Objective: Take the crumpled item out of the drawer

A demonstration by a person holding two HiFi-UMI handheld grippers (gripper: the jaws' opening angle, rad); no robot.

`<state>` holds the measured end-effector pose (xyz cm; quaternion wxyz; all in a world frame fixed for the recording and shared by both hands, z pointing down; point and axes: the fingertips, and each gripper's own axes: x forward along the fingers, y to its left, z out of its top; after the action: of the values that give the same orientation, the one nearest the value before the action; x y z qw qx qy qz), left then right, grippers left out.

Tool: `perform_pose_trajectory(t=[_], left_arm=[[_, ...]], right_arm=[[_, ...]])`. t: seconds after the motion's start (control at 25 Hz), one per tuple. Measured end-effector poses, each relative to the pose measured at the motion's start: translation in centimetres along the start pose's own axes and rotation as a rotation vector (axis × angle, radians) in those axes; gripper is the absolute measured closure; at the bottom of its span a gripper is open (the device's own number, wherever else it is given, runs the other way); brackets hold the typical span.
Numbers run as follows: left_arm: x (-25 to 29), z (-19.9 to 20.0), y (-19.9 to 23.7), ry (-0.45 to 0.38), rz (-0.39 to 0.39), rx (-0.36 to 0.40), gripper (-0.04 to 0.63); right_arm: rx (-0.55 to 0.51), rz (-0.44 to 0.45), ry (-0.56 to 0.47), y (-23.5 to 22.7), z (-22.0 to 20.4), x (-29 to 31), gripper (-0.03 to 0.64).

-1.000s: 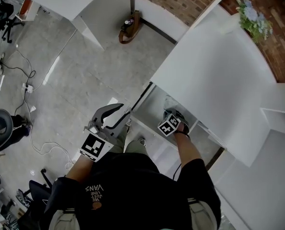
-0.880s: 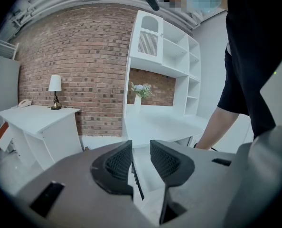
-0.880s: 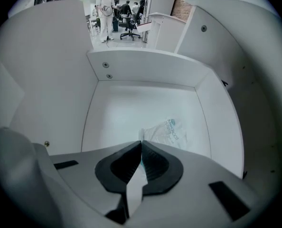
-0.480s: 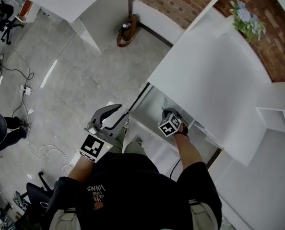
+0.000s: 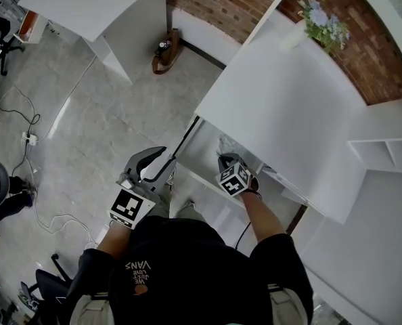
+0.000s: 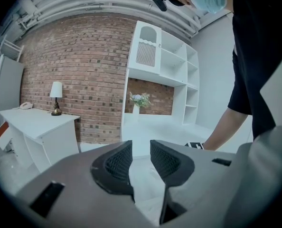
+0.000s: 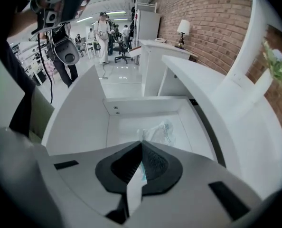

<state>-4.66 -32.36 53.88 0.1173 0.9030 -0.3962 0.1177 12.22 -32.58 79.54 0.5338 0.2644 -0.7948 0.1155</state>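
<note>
My right claw (image 7: 141, 148) pinches the crumpled wrapper (image 7: 158, 133) inside the open drawer (image 7: 131, 107), so lifting it out looks left to do; left claw (image 6: 141, 151) waits slightly parted, empty.

black short-sleeved shirt (image 5: 194, 263), white lettering (image 5: 139, 270); grey left claw (image 6: 141, 151) and right claw (image 7: 141, 148).

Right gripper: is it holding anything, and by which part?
The right gripper is shut on the crumpled wrapper, pinching its near edge; the rest lies in the drawer.
</note>
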Motion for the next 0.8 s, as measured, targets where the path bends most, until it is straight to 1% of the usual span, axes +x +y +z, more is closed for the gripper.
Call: perform_pose_trajectory(t=[0.24,0.52,0.8], left_arm=[[-2.0,1.1,-0.9,-0.015,0.018,0.005,0.497],[-4.2,2.1,-1.9,-0.042,0.053,0.018,0.497],[-5.7,2.7,-4.0,-0.055,0.055,0.031,0.506]], right_arm=[[0.004,0.007,-0.069,1.7,1.7,-4.0,0.615],[0.033,-0.046,-0.248,2.9,5.5,-10.2,0.615],[0.139,-0.11,-0.413,3.9,7.7,-17.3,0.615]])
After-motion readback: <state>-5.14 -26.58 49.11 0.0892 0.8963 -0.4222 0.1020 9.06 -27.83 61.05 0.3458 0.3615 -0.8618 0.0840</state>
